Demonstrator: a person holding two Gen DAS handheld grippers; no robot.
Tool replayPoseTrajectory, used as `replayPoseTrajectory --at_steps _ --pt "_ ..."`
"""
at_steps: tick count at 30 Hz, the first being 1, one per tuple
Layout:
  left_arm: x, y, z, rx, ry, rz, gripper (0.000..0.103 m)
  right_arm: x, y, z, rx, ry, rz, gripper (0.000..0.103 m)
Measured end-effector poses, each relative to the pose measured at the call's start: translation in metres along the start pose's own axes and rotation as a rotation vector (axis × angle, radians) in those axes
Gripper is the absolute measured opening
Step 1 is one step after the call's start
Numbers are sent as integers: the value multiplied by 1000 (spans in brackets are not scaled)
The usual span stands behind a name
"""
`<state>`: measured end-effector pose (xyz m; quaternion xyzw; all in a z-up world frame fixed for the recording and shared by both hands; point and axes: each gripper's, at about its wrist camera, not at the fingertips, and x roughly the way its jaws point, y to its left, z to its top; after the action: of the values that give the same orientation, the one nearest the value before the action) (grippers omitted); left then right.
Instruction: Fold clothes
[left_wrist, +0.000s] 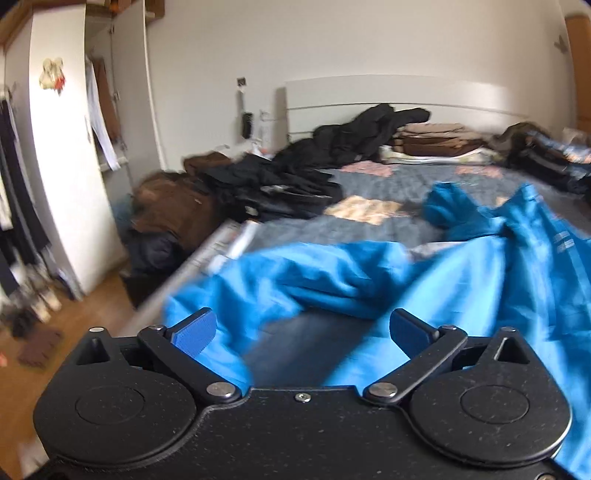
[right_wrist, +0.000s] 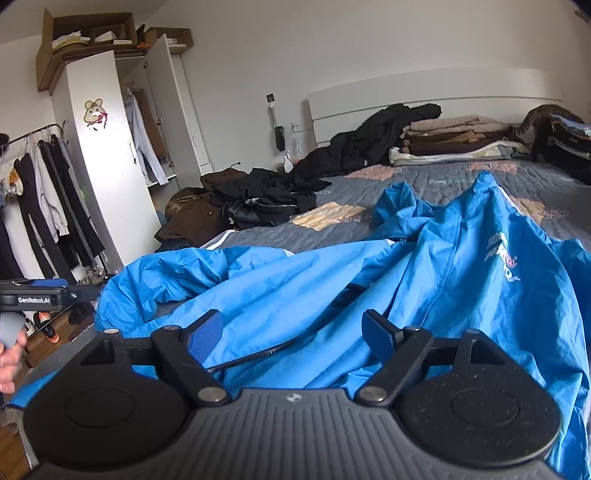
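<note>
A blue jacket (right_wrist: 406, 266) is being spread over the grey bed (right_wrist: 461, 177), crumpled and only partly flattened, with its printed chest panel lying ahead and to the right of the right claw (right_wrist: 291, 338). That claw is being held low over the cloth with its jaws standing apart; the zipper edge (right_wrist: 251, 358) is running across the gap between the blue pads, but nothing is being pinched by them. It is presumably being kept there, over the front opening, so that the edge can be taken up for the first fold.

The left claw (left_wrist: 301, 332) is being held at the near-left border of the jacket (left_wrist: 295, 273), its jaws spread wide and clamped on nothing. A ridge of blue cloth is lying just beyond its fingertips, and a patch of bare bedcover is showing between them (this view is blurred, so finer detail cannot be told). Seen from the right claw, it is being carried well off to the left by a hand (right_wrist: 9, 363) on a grey grip.

Far ahead of both claws, dark clothes (right_wrist: 280, 199) are being left in a heap at the bed's left side, and folded brown and cream items (right_wrist: 450, 138) are being kept stacked by the headboard, probably as the finished pile. Folding of the jacket is judged to be barely begun.
</note>
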<state>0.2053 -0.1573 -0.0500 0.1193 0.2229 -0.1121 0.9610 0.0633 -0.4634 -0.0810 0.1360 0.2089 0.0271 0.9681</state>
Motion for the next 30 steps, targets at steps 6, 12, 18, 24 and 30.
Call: replayPoseTrajectory --at_steps 6,12,18,24,30 --pt "53 49 -5 86 91 67 102 3 -1 4 25 -3 29 82" --pt "106 58 -30 196 261 86 102 7 5 2 20 17 55 82" --pt "142 71 -52 135 419 56 102 14 7 -6 28 61 83 82" --pt "148 63 -60 226 391 59 44 16 9 -11 24 83 84 82" --pt "127 71 -63 745 246 305 17 14 8 -9 27 78 88 82"
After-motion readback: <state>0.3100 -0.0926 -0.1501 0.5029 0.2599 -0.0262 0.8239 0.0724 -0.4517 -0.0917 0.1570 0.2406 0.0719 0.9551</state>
